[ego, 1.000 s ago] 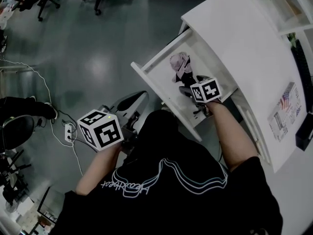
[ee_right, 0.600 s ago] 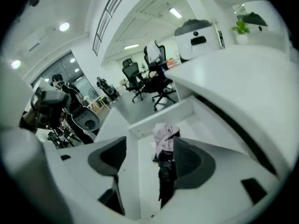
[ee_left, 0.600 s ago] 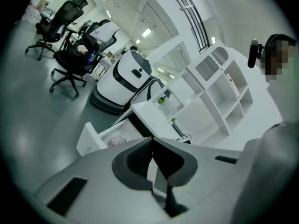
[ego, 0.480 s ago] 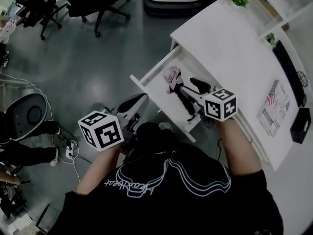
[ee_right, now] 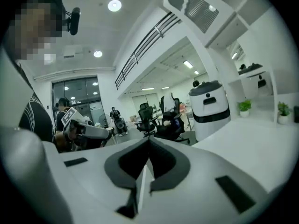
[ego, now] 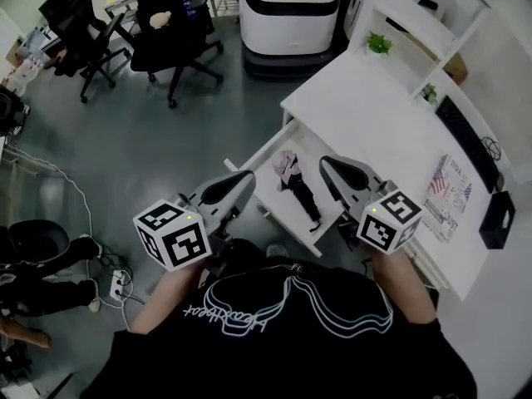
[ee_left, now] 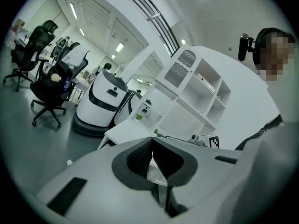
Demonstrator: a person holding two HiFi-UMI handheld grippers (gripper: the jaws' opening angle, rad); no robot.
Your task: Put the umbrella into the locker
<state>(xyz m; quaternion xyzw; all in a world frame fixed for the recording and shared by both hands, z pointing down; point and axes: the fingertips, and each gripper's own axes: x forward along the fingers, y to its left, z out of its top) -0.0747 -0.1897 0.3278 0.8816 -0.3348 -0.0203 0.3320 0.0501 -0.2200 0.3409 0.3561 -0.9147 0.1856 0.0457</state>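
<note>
A folded pink-and-black umbrella (ego: 293, 179) lies in the open white drawer (ego: 287, 223) of the locker unit under the desk (ego: 374, 123). My right gripper (ego: 326, 163) (ee_right: 149, 141) hovers above the drawer's right side, shut and empty, clear of the umbrella. To the left of the drawer's front panel, my left gripper (ego: 248, 176) (ee_left: 152, 139) is raised, its pads meeting with nothing between them. Both grippers point roughly level across the room.
Black office chairs (ego: 166, 32) and a white machine (ego: 287, 11) stand on the grey floor beyond. On the desk are a small plant (ego: 378, 44), a keyboard (ego: 465, 144) and a printed sheet (ego: 445, 191). Cables and a power strip (ego: 112, 277) lie at left.
My right gripper has come up out of the drawer and shut, leaving the umbrella lying inside. The left gripper has risen too, and the head view has tilted toward the room.
</note>
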